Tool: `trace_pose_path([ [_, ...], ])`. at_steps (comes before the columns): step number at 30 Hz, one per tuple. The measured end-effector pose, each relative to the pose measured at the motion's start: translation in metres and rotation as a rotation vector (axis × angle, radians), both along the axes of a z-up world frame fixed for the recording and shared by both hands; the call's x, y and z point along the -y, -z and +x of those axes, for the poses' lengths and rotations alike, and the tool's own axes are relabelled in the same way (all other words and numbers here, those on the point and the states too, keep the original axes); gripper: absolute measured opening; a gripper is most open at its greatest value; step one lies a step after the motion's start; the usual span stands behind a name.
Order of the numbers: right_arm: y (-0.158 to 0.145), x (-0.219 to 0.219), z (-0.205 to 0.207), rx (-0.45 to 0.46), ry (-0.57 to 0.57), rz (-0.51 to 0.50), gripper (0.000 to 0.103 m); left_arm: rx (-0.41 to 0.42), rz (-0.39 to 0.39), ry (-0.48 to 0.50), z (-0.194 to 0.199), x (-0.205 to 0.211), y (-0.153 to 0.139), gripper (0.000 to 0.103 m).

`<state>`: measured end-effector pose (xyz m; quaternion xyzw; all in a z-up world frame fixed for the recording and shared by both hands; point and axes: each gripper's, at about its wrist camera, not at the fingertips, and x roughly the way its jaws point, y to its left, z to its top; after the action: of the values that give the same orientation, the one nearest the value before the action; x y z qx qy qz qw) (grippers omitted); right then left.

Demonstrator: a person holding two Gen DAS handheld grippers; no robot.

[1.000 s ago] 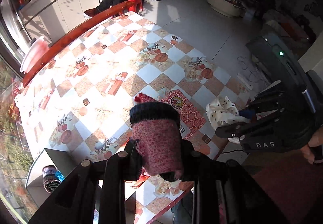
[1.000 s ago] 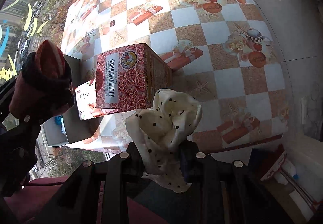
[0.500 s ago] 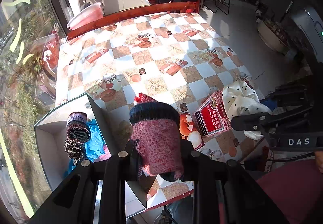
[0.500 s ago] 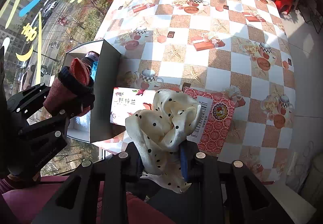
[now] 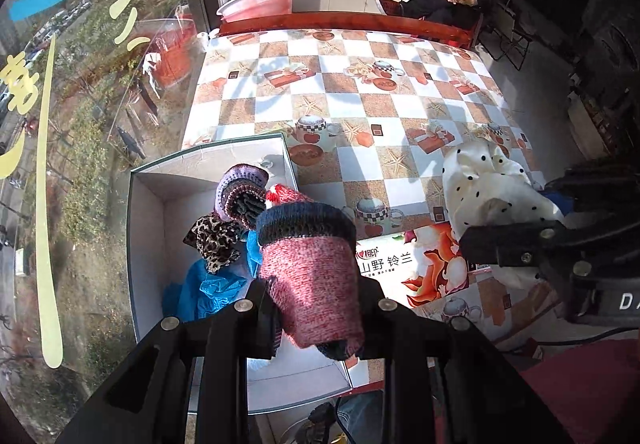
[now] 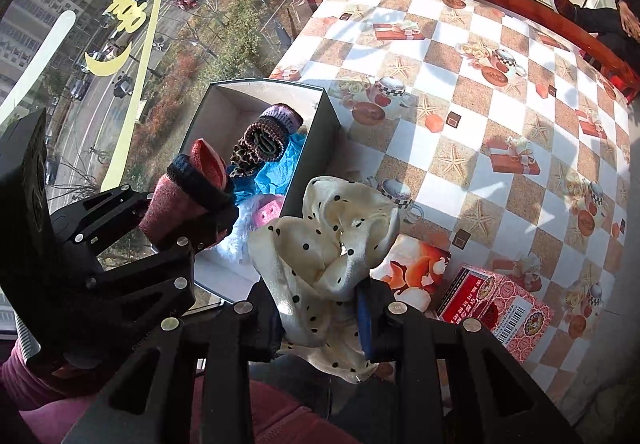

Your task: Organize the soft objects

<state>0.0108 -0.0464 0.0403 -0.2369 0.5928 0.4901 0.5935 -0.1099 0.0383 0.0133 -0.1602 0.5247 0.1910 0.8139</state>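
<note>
Jaws of the left gripper (image 5: 316,308) clamp a knitted sock roll (image 5: 310,276) above the white box (image 5: 146,228); the right gripper (image 6: 320,308) pinches a polka-dot scarf (image 6: 324,244) whose loose tail may snag the box wall

both grippers matte black, angular finger links with round silver screw heads. right gripper (image 5: 516,244) body has white "DA" lettering and a black cable below it. left gripper (image 6: 200,220) has faint embossed lettering, with a maroon sleeve (image 6: 24,380) behind it

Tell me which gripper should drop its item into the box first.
Left. The left gripper holds the pink knitted sock right above the open box, while the right gripper, gripping the polka-dot cloth, sits beside the box.
</note>
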Motion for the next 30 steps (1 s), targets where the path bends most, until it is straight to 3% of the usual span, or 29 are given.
trace_pose_path([
  [10, 0.000, -0.040, -0.032, -0.002, -0.102, 0.003, 0.029, -0.028, -0.007, -0.101, -0.029, -0.020, 0.010, 0.028],
  [17, 0.022, -0.043, -0.040, -0.069, -0.107, -0.048, 0.029, -0.065, -0.018, -0.159, -0.045, -0.031, 0.021, 0.028],
  [30, 0.036, -0.057, -0.053, -0.075, -0.162, -0.090, 0.029, -0.127, -0.050, -0.241, -0.069, -0.042, 0.044, 0.028],
])
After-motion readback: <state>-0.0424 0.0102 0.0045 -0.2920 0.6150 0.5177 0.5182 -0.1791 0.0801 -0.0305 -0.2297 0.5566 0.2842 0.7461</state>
